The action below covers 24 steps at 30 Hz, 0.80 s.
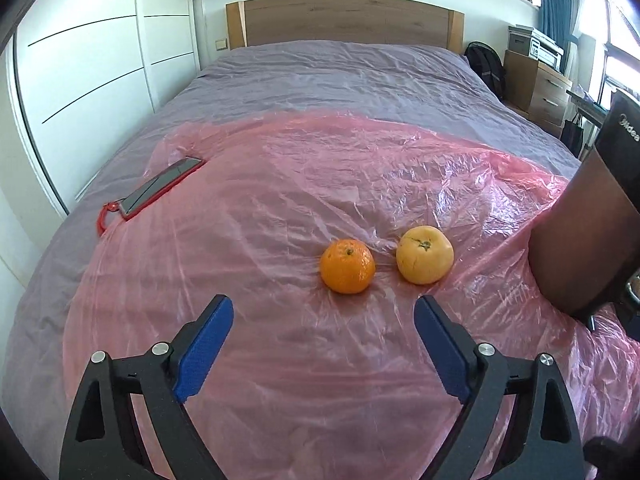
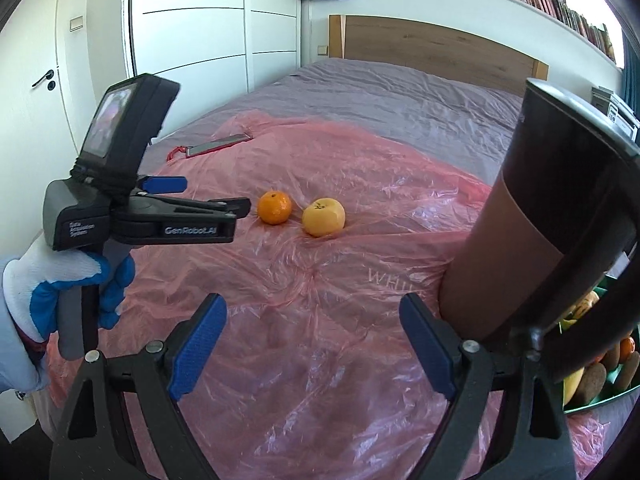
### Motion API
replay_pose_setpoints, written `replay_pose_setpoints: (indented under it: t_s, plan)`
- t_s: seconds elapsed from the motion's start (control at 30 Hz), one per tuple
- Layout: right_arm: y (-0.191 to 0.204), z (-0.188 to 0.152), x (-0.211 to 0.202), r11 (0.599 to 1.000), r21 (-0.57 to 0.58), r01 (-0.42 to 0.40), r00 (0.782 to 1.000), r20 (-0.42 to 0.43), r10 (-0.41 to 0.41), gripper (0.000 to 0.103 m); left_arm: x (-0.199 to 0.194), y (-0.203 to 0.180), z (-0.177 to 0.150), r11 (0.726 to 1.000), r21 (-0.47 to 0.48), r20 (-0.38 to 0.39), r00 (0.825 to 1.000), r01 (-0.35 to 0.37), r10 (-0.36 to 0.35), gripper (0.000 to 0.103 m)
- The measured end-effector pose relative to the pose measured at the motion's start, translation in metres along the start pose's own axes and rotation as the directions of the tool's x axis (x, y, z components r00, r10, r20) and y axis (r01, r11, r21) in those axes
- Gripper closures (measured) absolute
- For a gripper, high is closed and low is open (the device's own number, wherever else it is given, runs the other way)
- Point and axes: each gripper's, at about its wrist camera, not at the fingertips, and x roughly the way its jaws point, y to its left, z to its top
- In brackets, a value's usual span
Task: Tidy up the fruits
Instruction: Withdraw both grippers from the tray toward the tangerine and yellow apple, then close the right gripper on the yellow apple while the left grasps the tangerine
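An orange mandarin (image 1: 347,266) and a pale yellow citrus fruit (image 1: 425,255) lie side by side, slightly apart, on a pink plastic sheet (image 1: 260,208) spread over the bed. My left gripper (image 1: 324,306) is open just short of the mandarin, with nothing between its blue pads. The right wrist view shows the same mandarin (image 2: 274,207) and yellow fruit (image 2: 323,217) further off. There the left gripper (image 2: 212,194), held by a gloved hand (image 2: 60,276), points at the mandarin from the left. My right gripper (image 2: 312,304) is open and empty over the sheet.
A tall brown cylinder (image 2: 520,216) stands at the right, close to my right finger. Behind it, a green bowl (image 2: 592,406) holds several fruits. A phone in a red case (image 1: 160,188) lies at the sheet's far left. A wooden headboard and white wardrobe lie beyond.
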Motion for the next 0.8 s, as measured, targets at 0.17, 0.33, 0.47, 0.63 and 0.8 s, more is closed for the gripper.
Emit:
replay_pose_setpoints:
  t_s: [0.17,0.33,0.47,0.63,0.8]
  plan:
    - [-0.003,0.004,0.029,1.0,-0.004,0.002,1.0,-0.017,-0.002,0.0,0.046,-0.003,0.01,1.0,0.017,-0.053,0.999,-0.001,0.002,0.024]
    - [-0.007,0.015,0.057,1.0,-0.003,0.016,1.0,-0.005,-0.016,0.0,0.074,-0.004,0.012,0.999,0.048,-0.078,0.997,-0.006,0.01,0.024]
    - [-0.011,0.032,0.081,0.999,0.034,0.01,1.0,0.024,-0.011,0.0,0.083,-0.005,0.01,0.997,0.075,-0.079,0.997,0.009,-0.003,0.024]
    - [-0.016,0.057,0.11,0.995,0.093,-0.022,0.999,0.042,0.018,0.0,0.09,0.001,0.012,0.997,0.064,-0.079,0.996,0.043,-0.038,0.024]
    - [-0.025,0.072,0.148,0.986,0.162,-0.041,0.999,-0.02,0.045,0.0,0.09,0.005,0.012,0.996,0.054,-0.068,0.996,0.069,-0.066,0.025]
